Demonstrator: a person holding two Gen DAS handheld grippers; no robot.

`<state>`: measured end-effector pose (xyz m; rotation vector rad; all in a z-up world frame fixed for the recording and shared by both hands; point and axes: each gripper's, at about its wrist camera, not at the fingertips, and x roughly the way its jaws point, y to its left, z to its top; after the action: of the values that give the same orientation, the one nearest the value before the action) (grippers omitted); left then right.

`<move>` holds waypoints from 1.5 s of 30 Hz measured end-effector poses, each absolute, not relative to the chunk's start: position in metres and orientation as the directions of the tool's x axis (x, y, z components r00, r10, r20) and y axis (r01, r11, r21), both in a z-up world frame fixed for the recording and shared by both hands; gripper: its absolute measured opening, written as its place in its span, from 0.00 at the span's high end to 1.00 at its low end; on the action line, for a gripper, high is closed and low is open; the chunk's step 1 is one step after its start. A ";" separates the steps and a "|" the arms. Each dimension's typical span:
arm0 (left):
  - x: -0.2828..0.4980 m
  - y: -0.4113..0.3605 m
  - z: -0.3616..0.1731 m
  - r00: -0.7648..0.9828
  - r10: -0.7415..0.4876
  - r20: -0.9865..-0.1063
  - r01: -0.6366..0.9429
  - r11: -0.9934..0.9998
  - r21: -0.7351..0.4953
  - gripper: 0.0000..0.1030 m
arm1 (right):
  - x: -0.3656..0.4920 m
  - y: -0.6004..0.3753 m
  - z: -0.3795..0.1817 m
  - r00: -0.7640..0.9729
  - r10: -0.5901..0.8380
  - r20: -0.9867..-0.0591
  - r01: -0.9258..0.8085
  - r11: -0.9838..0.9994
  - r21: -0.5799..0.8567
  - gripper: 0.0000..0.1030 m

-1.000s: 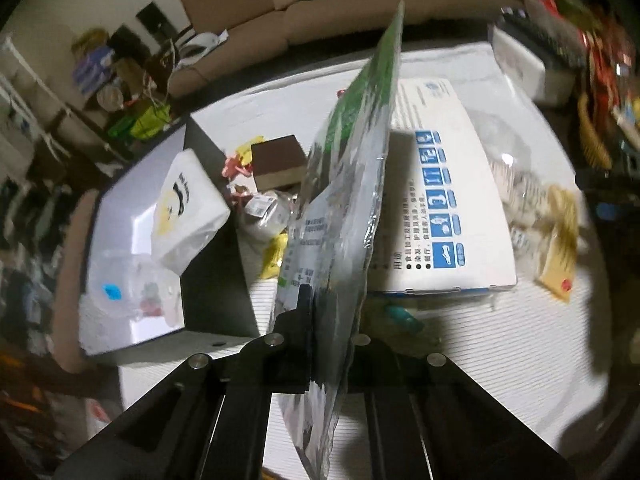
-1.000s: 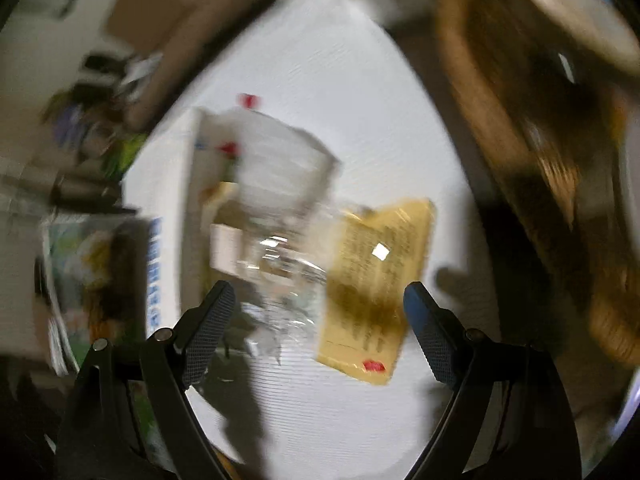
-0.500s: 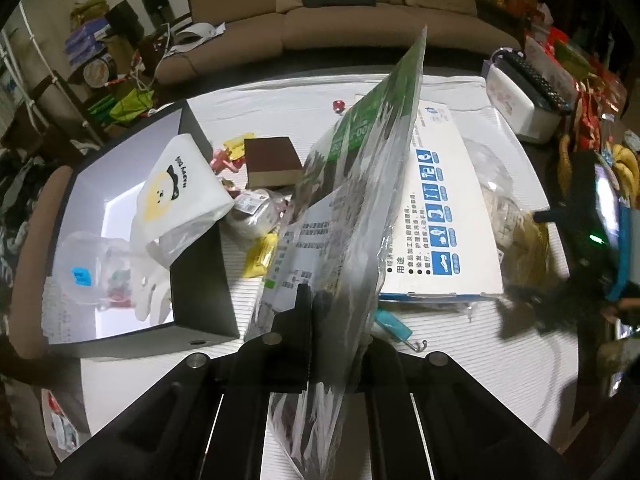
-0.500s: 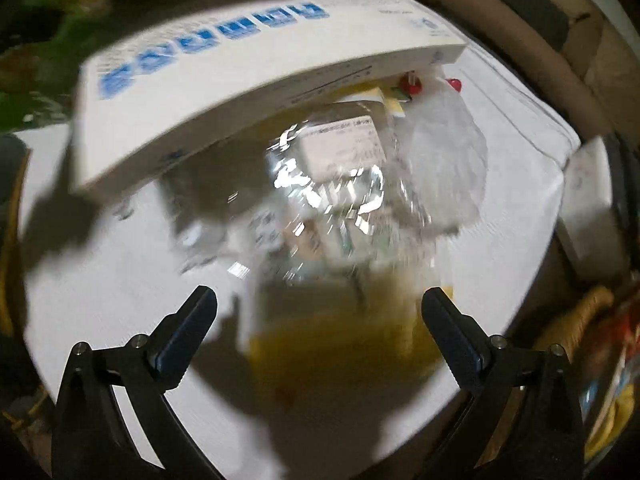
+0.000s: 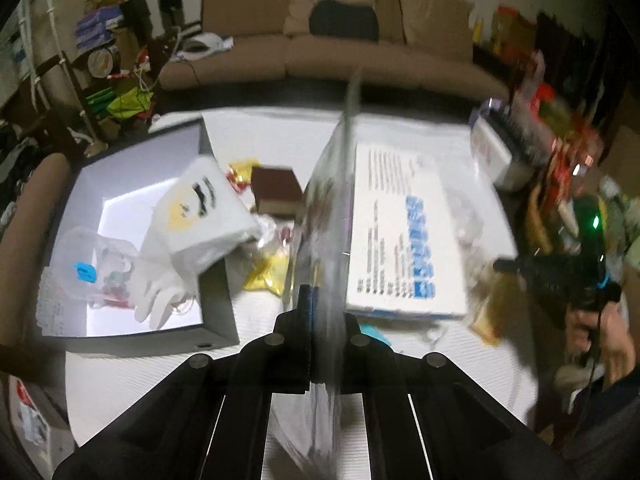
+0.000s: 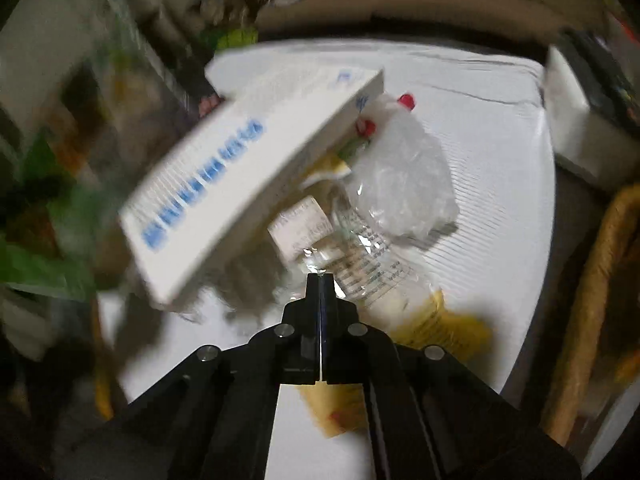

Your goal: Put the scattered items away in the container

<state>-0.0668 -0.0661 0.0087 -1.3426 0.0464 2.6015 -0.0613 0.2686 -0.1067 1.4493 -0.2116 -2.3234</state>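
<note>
Left to right. The box [image 5: 120, 208], open-topped, sits on the surface [image 5: 280, 136] ahead and to the left of my left gripper [image 5: 320, 300]. A white pouch [image 5: 204, 216] leans over its near-right wall, with a glove [image 5: 160, 296] and a clear packet [image 5: 92, 272] inside. Left jaws are clamped on a foil bag [image 5: 332, 208], held on edge, its long axis running straight away from me. To drop it I judge the bag must swing left; the pouch on the wall stands in the way.

Between box and bag lie yellow wrappers [image 5: 264, 276] and a brown block [image 5: 278, 194]. Right of the bag is a flat white carton [image 5: 400, 232].

Right gripper [image 6: 320, 284]: jaws pressed together on a clear plastic bag [image 6: 384, 216] directly ahead, which overlies a yellow packet [image 6: 436, 324]. The carton edge crowds it from the left.
</note>
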 end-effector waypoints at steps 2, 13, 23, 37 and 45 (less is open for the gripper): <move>-0.061 -0.075 0.020 -0.585 0.173 -0.793 -0.177 -0.981 -0.083 0.97 | -0.055 0.266 -0.096 -0.415 -0.328 -0.849 0.254 -0.937 0.238 0.96; -0.071 -0.082 -0.002 -0.523 0.154 -0.838 -0.165 -0.983 -0.078 0.97 | -0.078 0.165 -0.163 -0.264 0.046 -0.963 0.619 -0.758 -0.206 0.02; -0.073 -0.080 -0.022 -0.453 0.136 -0.881 -0.177 -0.982 -0.061 0.95 | -0.079 0.182 -0.182 -0.313 0.006 -0.950 0.543 -0.819 -0.184 0.00; -0.077 -0.077 -0.050 -0.364 0.037 -0.931 -0.168 -0.985 0.027 0.31 | -0.066 0.190 -0.172 -0.314 0.019 -0.949 0.430 -0.888 -0.161 0.19; -0.079 -0.056 -0.054 -0.368 0.080 -0.926 -0.211 -0.978 -0.001 0.91 | -0.037 0.243 -0.125 -0.299 -0.224 -0.928 0.091 -0.974 0.205 0.82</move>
<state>-0.0789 -0.0563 -0.0537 -1.6522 0.1749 2.4561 -0.0367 0.2427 -0.1253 1.7276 -0.1676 -2.3795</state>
